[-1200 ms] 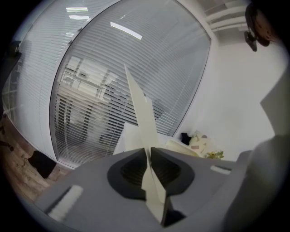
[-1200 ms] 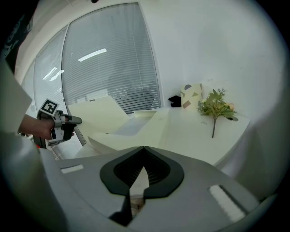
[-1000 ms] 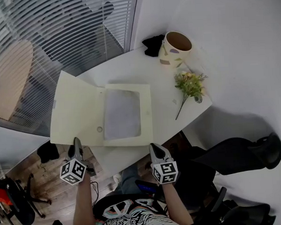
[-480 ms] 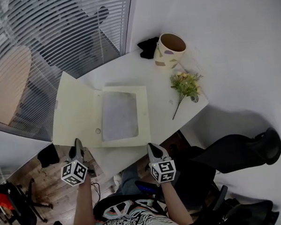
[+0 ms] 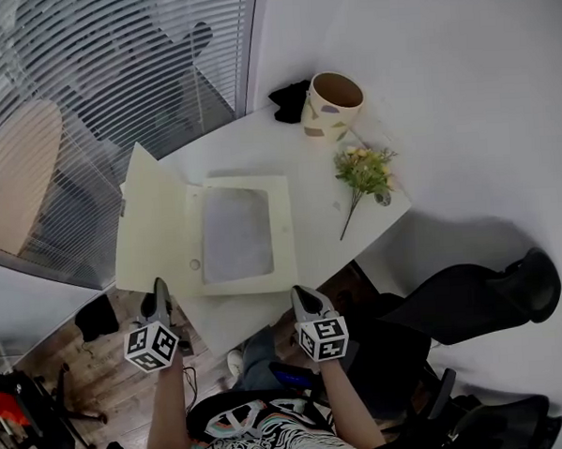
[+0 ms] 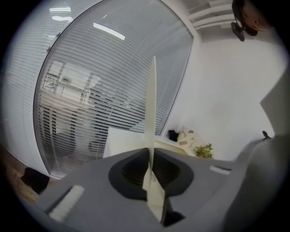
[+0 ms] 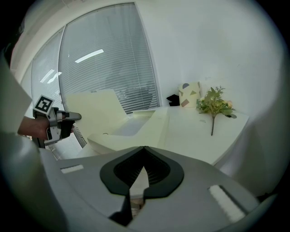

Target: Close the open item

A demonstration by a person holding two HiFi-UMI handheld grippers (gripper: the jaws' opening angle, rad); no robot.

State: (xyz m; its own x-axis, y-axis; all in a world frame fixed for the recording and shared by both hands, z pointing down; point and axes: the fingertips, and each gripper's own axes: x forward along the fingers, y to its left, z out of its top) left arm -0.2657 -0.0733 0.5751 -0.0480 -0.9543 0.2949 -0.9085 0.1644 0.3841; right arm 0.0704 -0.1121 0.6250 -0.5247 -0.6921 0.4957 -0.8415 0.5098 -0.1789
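1. Folder of pale cream card, flat and rectangular [image 5: 283,230], lies open on the white table [image 5: 258,145] near its front edge, with a grey sheet [image 5: 234,233] showing inside its frame.
2. Its cover flap [image 5: 148,226] stands out on the left side, lifted off the table and tilted up toward the slatted window blinds [image 5: 85,70].
3. The left gripper [image 5: 158,289] is clenched on the near edge of that flap. In the left gripper view the cream sheet runs edge-on, upright, straight between the closed jaws.
4. The right gripper [image 5: 299,298] hovers at the folder's near right corner. Its jaws are pressed together at the tips, with nothing seen pinched between them.
5. At the far end of the table stands a cream cup with coloured patches [image 5: 329,106], and a small black object [image 5: 288,98] lies just beside it.
6. A sprig of green leaves with pale flowers [image 5: 361,172] lies to the right of the folder, apart from it.
7. A black chair [image 5: 473,293] sits beyond the table's right edge.
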